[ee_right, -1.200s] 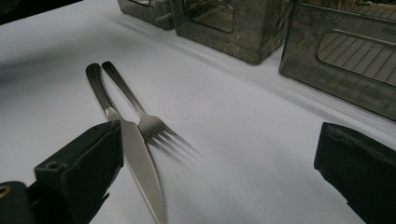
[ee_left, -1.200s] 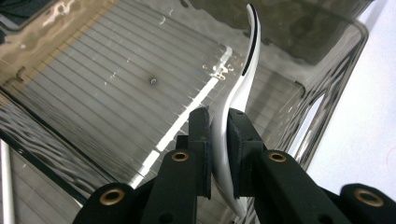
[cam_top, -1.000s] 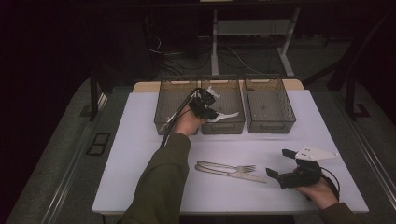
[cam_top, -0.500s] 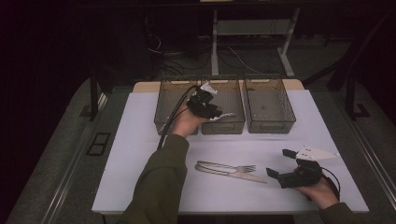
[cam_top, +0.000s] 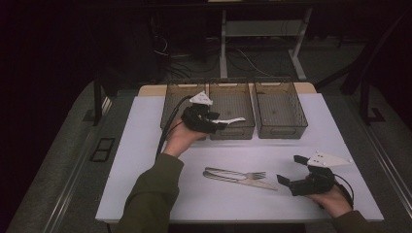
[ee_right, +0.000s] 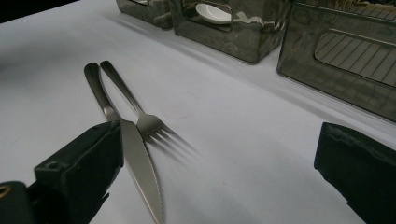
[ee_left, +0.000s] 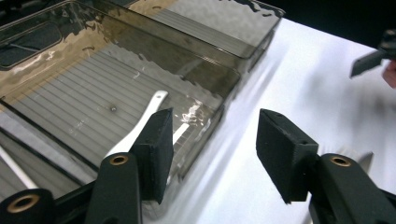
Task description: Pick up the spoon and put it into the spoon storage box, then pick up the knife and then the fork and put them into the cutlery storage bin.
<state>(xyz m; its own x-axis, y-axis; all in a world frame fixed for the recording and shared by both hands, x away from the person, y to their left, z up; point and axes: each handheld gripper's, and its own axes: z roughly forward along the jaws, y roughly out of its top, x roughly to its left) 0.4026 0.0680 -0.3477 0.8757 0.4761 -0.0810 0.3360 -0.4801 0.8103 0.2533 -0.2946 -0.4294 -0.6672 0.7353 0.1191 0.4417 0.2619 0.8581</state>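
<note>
A white spoon [cam_top: 233,120] [ee_left: 145,120] lies inside the middle smoky bin [cam_top: 232,134], its bowl visible through the bin's handle cutout [ee_right: 212,13]. My left gripper [cam_top: 218,124] [ee_left: 212,140] hovers at that bin's front left corner. Its jaws have just been opening; they stand apart with nothing between them. A metal fork [cam_top: 239,173] [ee_right: 136,111] and a serrated knife [cam_top: 243,181] [ee_right: 136,156] lie side by side on the white table. My right gripper [cam_top: 290,170] [ee_right: 219,163] rests at the near right, open, its jaws facing the knife's tip.
A left bin [cam_top: 171,104] and a right bin [cam_top: 283,132] flank the middle one along the table's far edge. A black cable [cam_top: 167,128] trails from the left gripper. White tabletop [cam_top: 145,165] spreads in front of the bins.
The left gripper has drawn back from over the middle bin toward the near left, and its jaws have spread. The white spoon stays in the bin. The right hand has kept still.
</note>
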